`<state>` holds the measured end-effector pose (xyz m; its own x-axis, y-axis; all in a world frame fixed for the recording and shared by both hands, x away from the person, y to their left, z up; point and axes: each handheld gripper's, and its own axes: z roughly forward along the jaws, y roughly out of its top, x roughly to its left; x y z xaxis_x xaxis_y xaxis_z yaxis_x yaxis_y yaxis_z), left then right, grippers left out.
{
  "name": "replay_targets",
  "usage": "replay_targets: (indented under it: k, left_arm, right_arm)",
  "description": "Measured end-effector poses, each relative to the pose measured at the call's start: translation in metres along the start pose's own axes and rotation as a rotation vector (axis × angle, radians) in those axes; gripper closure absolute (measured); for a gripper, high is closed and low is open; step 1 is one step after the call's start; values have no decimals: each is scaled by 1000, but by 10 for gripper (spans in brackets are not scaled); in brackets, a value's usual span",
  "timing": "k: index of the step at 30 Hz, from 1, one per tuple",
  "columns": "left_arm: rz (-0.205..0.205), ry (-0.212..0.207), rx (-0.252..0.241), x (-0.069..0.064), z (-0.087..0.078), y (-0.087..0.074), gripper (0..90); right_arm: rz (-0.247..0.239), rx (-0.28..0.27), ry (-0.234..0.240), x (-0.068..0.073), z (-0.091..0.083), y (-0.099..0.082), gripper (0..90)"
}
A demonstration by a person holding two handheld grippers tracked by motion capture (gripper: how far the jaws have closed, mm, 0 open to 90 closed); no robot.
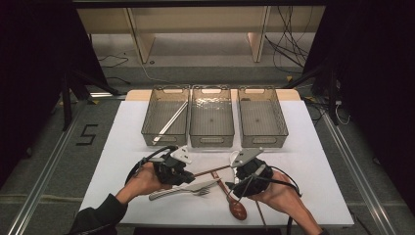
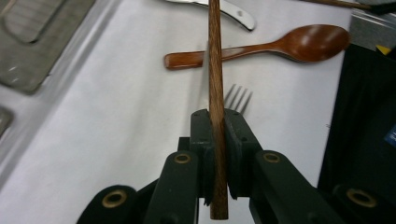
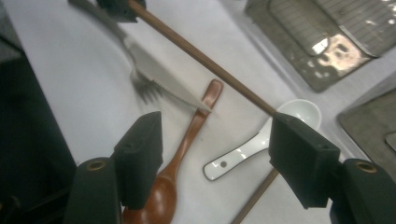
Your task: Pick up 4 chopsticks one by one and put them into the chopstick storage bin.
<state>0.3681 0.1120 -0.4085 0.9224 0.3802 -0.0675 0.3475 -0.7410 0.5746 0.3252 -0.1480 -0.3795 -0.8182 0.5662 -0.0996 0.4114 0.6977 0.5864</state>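
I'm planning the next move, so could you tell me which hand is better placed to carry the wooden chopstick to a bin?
Left. The left gripper has its jaws clamped on the wooden chopstick. The right gripper is open, and the chopstick only passes by one of its jaws, ungripped.

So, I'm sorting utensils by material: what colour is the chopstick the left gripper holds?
Brown wood grain; the chopstick shows best in the left gripper view.

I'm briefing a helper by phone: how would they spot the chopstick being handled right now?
Start at the three bins at the back of the white table; just in front, the left hand-held gripper is shut on a brown wooden chopstick. It alone is lifted above the fork and wooden spoon lying flat.
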Motion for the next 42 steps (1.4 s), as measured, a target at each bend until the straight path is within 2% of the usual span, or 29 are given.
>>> replay_targets:
  k: [5, 7, 15, 17, 21, 28, 35, 42]
  left_arm:
    - [-44, 46, -24, 7, -7, -3, 828]
    - [-61, 64, -36, 9, -11, -4, 828]
    - [-103, 110, -75, 22, -23, -9, 828]
    - [-124, 120, -98, 24, -25, -10, 828]
    - [-140, 141, -118, 30, -33, -11, 828]
    - [-174, 173, -145, 41, -42, -13, 829]
    - [-214, 208, -168, 55, -51, -14, 829]
    - [-274, 253, -194, 75, -61, -18, 829]
  right_arm:
    - [85, -64, -7, -9, -5, -12, 355]
    - [108, -77, -30, -11, -6, -18, 350]
    - [192, 12, -9, -23, -1, -40, 279]
    - [206, 32, -22, -25, 1, -44, 275]
    - [232, 71, -37, -28, 3, -50, 272]
    - [239, 130, -42, -28, 9, -56, 261]
    - [235, 141, -42, -27, 10, -59, 260]
    - [239, 151, -38, -27, 10, -61, 260]
